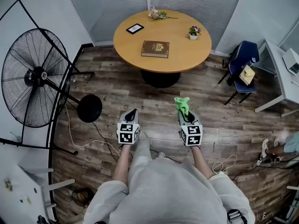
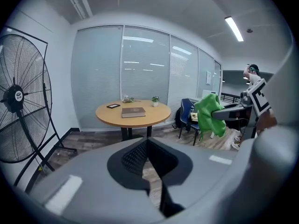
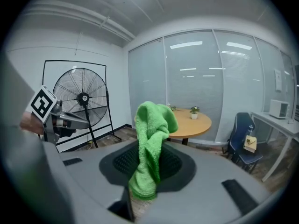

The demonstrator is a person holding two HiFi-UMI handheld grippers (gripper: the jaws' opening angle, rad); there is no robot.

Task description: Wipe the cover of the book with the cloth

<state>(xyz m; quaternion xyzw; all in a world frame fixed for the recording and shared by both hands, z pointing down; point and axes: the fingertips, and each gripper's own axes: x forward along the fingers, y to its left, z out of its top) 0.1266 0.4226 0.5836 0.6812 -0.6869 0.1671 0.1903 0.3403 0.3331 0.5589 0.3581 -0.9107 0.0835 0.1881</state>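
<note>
The brown hardback book [image 1: 155, 49] with a gilt emblem on its cover lies flat and closed near the middle of the round wooden table [image 1: 187, 55], across the room from the person. Around it, each well apart from it, sit a black-framed picture [image 1: 135, 28], a small potted plant [image 1: 194, 31] and a sprig of flowers [image 1: 157, 15] at the far edge.

The green terry cloth [image 1: 182, 104] is nowhere near the book. It is pinched in the right gripper [image 1: 185, 113], whose jaws clamp the middle of it, so that a bunched wad stands up above them and a tail hangs below. The left gripper [image 1: 132, 113] is held level beside it, jaws together with nothing between them. Both hover over the wood-plank floor [image 1: 117, 97], with a black floor fan [image 1: 32, 78] off to the person's left and a blue chair [image 1: 243, 59] to the right.

I'd say the step in hand is the approach; no wiping has begun. To do it well, the person should walk up square to the table and bring the wad down onto the cover, not the jaw tips. The strokes should be long and run across the whole cover. The book may slide under the cloth, so the idle left gripper could press on one corner to pin it. The sweep should stay short of the plant and the picture.
</note>
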